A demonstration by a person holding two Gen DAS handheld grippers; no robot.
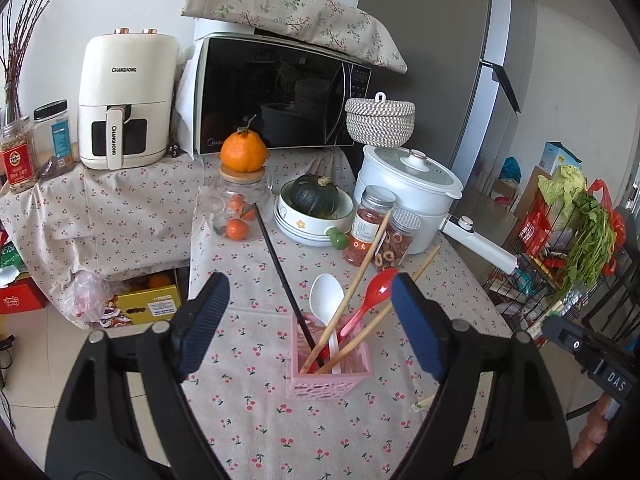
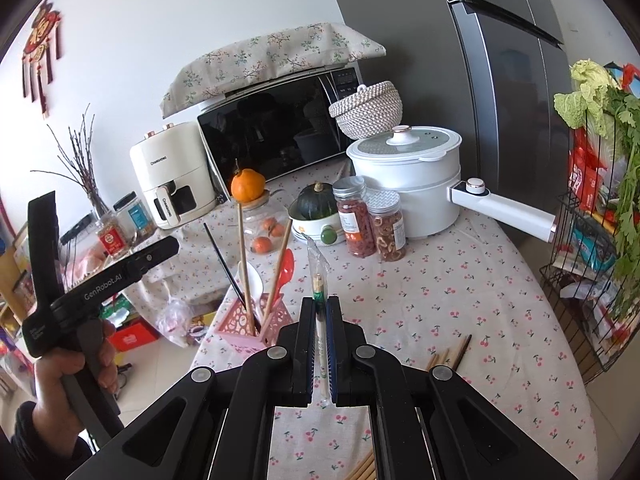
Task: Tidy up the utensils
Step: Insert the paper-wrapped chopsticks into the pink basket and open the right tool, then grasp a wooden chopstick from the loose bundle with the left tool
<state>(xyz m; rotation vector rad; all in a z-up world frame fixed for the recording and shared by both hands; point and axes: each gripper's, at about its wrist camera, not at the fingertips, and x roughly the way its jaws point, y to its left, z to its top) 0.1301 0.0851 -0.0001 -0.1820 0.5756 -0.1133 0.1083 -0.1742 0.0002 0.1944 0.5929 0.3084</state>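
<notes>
A pink perforated holder (image 1: 331, 372) stands on the cherry-print tablecloth (image 1: 256, 420). It holds a white spoon (image 1: 327, 300), a red spoon (image 1: 374, 292), wooden chopsticks (image 1: 362, 268) and a black chopstick (image 1: 280, 272). My left gripper (image 1: 310, 320) is open, its pads on either side of the holder and just above it. My right gripper (image 2: 320, 312) is shut on a plastic-wrapped pair of chopsticks (image 2: 318, 276), held upright to the right of the holder (image 2: 256, 320). Loose chopsticks (image 2: 452, 354) lie on the cloth by the right gripper.
Behind the holder stand two spice jars (image 1: 370, 224), a bowl with a dark squash (image 1: 314, 200), a glass jar with oranges (image 1: 238, 208) and a white pot with a long handle (image 1: 408, 192). A microwave (image 1: 276, 92) and air fryer (image 1: 124, 100) are at the back. A wire rack (image 2: 584, 280) is at the right.
</notes>
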